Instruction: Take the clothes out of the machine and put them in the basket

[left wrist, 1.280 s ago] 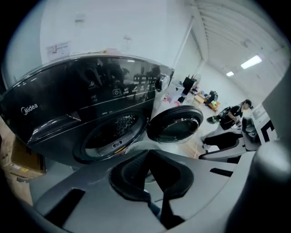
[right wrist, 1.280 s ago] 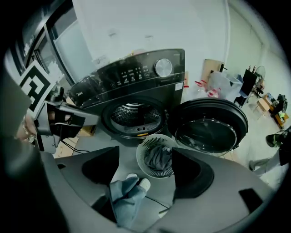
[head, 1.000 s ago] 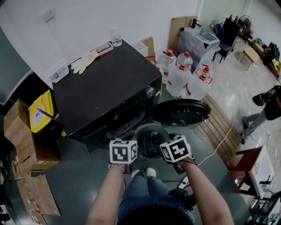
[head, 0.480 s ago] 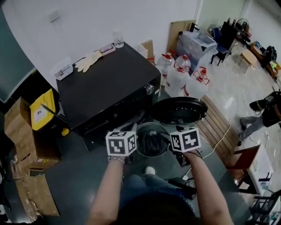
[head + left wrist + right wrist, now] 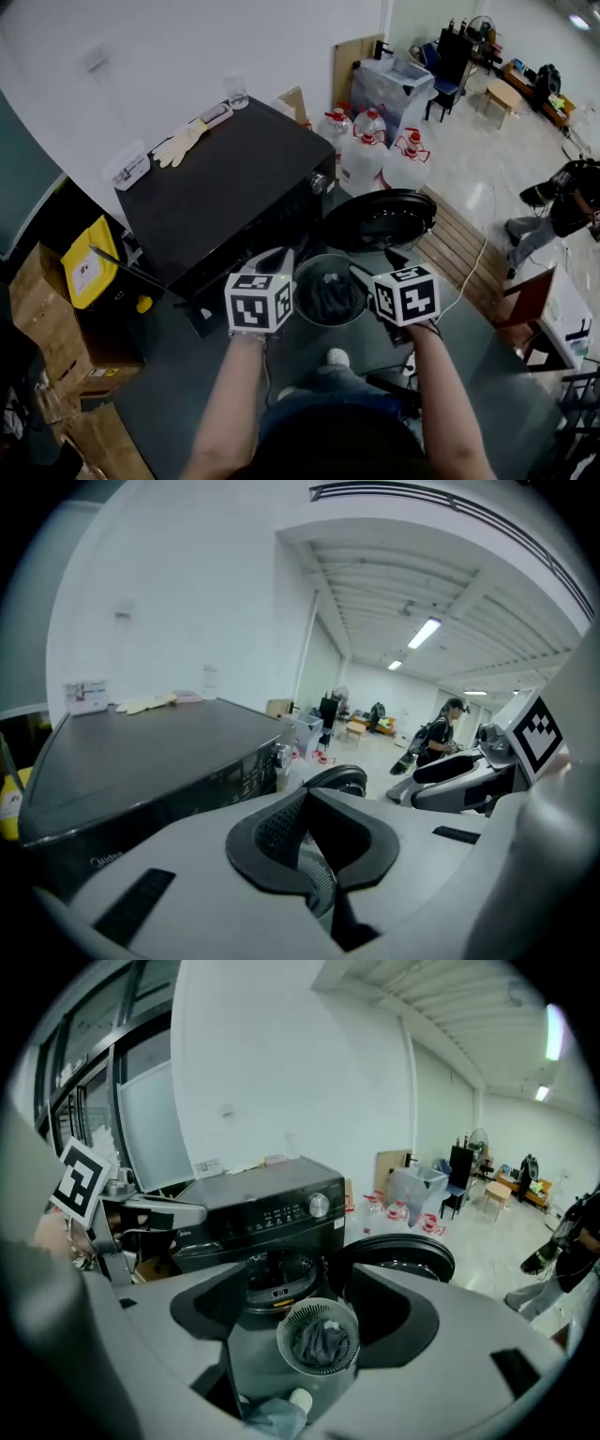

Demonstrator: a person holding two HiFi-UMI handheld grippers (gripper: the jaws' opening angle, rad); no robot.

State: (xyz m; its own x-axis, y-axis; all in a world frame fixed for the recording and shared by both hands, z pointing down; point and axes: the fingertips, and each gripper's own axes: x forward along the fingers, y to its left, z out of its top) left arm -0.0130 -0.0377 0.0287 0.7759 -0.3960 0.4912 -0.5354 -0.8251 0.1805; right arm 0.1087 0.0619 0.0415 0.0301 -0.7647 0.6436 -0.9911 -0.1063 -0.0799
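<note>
The room is large, with a white wall and a grey floor. A black washing machine stands against the wall, and its round door is swung open to the right. On the floor just in front of the machine's opening stands a round perforated basket, and dark grey clothes lie inside it. The person holds one tool at each side of the basket, above it. The left gripper is clenched, its jaws pressed together with nothing between them. The right gripper is released, its jaws apart and empty; the basket shows through the gap, lower down. Pale gloves lie on top of the machine, and water jugs stand beside it.
</note>
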